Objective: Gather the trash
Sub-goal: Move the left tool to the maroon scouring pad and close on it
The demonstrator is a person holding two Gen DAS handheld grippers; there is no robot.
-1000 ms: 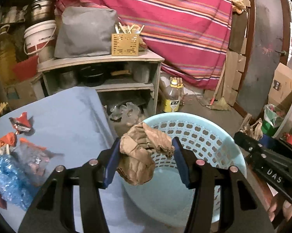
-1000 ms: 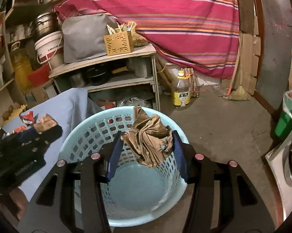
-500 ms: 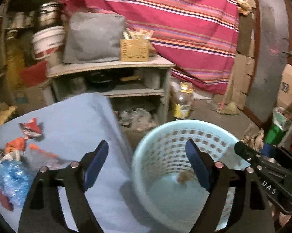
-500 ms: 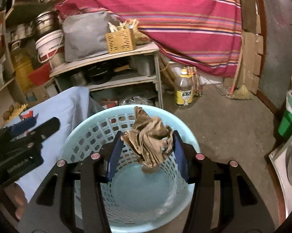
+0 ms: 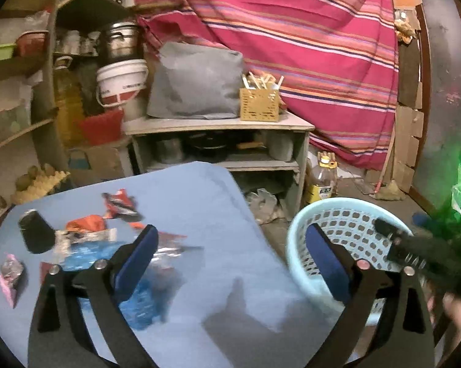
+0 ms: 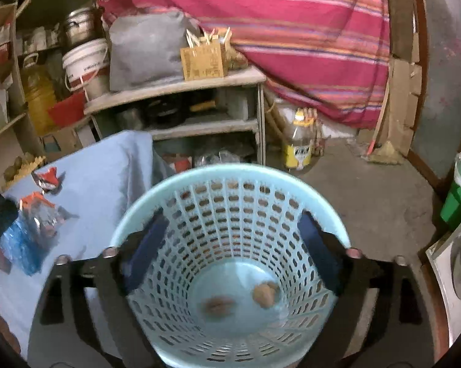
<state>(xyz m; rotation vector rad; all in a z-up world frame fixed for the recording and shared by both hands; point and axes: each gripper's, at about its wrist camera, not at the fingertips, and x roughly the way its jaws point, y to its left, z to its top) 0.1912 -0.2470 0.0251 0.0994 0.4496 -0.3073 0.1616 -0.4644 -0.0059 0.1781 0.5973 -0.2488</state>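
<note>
A light blue perforated basket [image 6: 230, 184] stands on the floor beside a table with a blue cloth [image 5: 199, 202]. Two crumpled brown paper wads [image 6: 263, 295] [image 6: 217, 305] lie on the basket's bottom. My right gripper [image 6: 230, 245] is open and empty above the basket's mouth. My left gripper [image 5: 230, 260] is open and empty over the table's edge, with the basket [image 5: 347, 214] to its right. Wrappers lie on the cloth at the left: a blue plastic bag [image 5: 138, 294], an orange wrapper [image 5: 84, 223], a red wrapper [image 5: 120, 204] and a pink one [image 5: 11, 276].
A black cup [image 5: 35, 230] stands on the cloth at the left. A grey shelf unit [image 5: 224, 125] stands behind the table. An oil bottle [image 6: 299, 144] stands on the floor. A green bin [image 6: 457, 196] is at the right.
Both grippers opened and dropped their brown paper wads into the basket. My left gripper swung left, back over the table. My right gripper stayed over the basket.
</note>
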